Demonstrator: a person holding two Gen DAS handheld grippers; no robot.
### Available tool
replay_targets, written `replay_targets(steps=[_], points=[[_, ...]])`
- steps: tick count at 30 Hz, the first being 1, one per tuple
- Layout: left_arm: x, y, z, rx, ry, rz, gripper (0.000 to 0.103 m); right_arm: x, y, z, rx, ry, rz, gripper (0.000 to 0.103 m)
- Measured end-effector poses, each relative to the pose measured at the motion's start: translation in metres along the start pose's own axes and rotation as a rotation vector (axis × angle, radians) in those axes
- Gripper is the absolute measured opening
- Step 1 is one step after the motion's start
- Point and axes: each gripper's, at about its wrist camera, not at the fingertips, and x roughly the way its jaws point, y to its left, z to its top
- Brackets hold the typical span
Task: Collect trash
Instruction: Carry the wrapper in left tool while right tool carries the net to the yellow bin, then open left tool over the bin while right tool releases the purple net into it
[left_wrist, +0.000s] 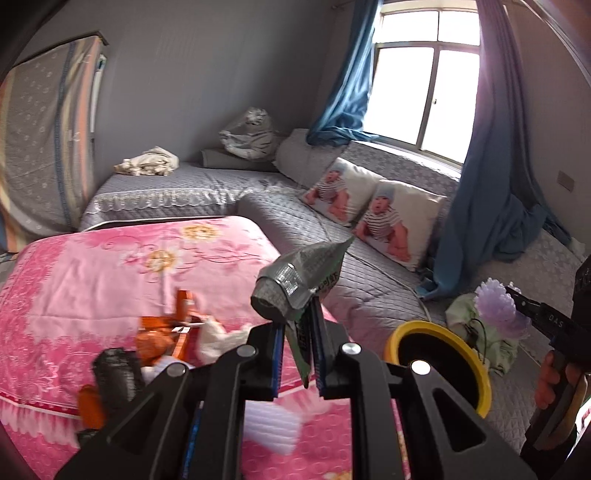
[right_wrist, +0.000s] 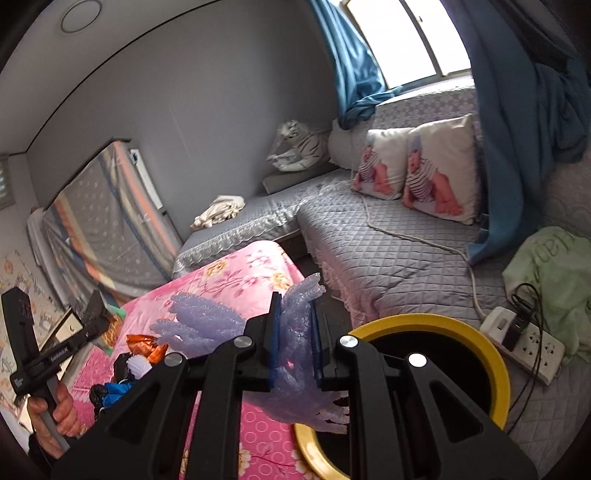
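Left gripper (left_wrist: 298, 347) is pinching a crumpled silver foil wrapper (left_wrist: 295, 284), most of it sticking up past the tips. Right gripper (right_wrist: 294, 343) is clamped on a wad of purple bubble wrap (right_wrist: 207, 317) that spills out to its left. The yellow-rimmed bin (right_wrist: 443, 325) sits just right of both, and 1 pile of leftover trash (left_wrist: 162, 339) lies left on the pink quilt (left_wrist: 92, 266).
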Motion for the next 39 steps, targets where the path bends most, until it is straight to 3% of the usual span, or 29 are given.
replay_targets(steps=[5,12,18,39], points=[[0.025,-0.038,-0.008,0.043,0.033,-0.086,0.013,-0.016,-0.031,-0.002,0.057,-0.033,-0.064,0.013],[0.059,-0.088,-0.020,0.113,0.099,-0.182,0.013,-0.021,-0.053,-0.006,0.052,-0.081,-0.232,0.013],[0.084,-0.122,-0.028,0.170,0.152,-0.238,0.013,-0.016,-0.075,-0.010,0.083,-0.075,-0.286,0.014],[0.166,-0.176,-0.065,0.224,0.318,-0.303,0.014,0.021,-0.128,-0.028,0.164,0.018,-0.418,0.015]])
